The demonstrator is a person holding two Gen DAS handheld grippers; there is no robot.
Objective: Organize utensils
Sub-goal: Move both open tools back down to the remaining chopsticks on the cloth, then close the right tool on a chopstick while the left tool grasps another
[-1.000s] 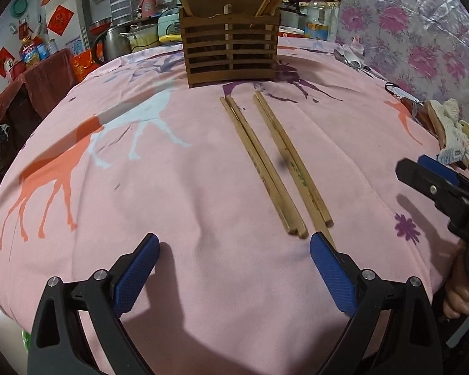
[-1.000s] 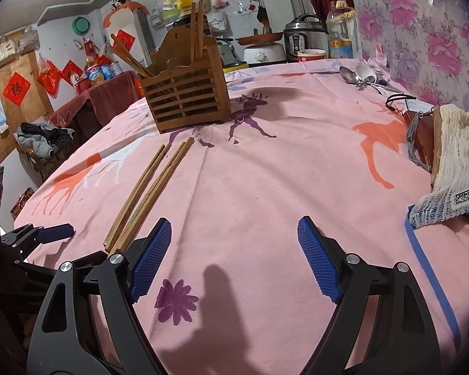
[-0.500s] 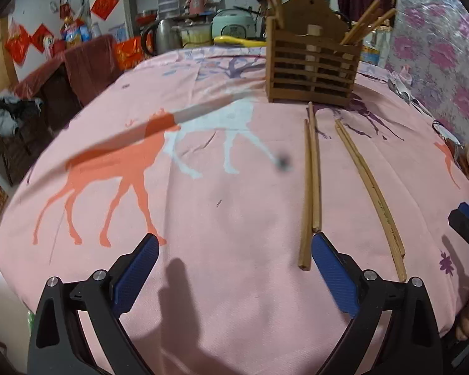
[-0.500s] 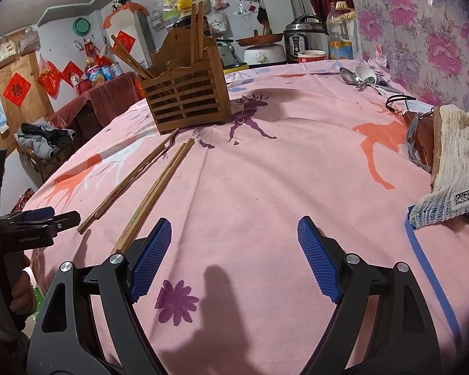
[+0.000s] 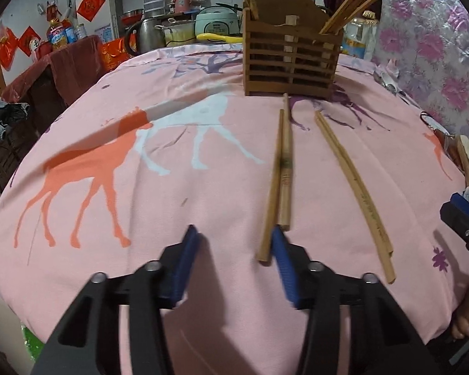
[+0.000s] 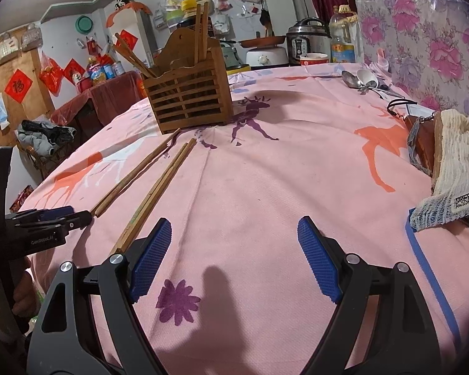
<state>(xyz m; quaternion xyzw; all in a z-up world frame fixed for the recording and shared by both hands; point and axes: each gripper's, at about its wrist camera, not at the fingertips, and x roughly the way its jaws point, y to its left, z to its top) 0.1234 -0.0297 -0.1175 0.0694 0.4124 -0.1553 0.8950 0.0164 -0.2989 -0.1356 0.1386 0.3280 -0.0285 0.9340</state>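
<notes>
Two chopstick pairs on the pink cloth, both claws spread and empty.

Left view: left gripper point(image 5: 233, 239) spread, its right pad beside the near end of the left pair point(image 5: 279, 175), whose long axis runs up-frame to the holder point(image 5: 292, 59); right pair point(image 5: 355, 187) slants toward lower right. Only the right view shows spoons point(image 6: 361, 79) upper right and a mesh cloth point(image 6: 456, 168) at right edge; right gripper point(image 6: 234, 237) spread wide over bare cloth point(image 6: 281, 187).
</notes>
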